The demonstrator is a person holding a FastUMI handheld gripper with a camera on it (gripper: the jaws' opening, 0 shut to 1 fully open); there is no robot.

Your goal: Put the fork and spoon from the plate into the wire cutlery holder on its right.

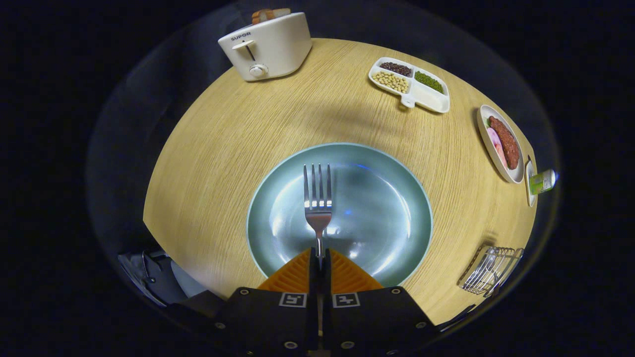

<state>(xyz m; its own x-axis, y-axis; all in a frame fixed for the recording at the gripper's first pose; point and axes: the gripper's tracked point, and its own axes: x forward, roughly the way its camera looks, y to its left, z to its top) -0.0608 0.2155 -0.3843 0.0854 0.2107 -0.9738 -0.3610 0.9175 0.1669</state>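
My gripper [320, 260] is shut on the handle of a steel fork [317, 201]. The fork sticks out straight ahead of the fingertips, tines pointing away, held above a round pale blue-green plate [392, 198]. The plate's bowl is bare apart from reflections. The wire cutlery holder [490, 270] stands to the right of the plate, near the table's edge. I cannot tell whether anything lies inside it.
On the round wooden table [223, 148], a white toaster [268, 47] with bread stands far off to the left. A divided white dish of beans [411, 84] and an oval dish of food [502, 144] sit beyond the plate to the right. A small green bottle [541, 181] is near the right edge.
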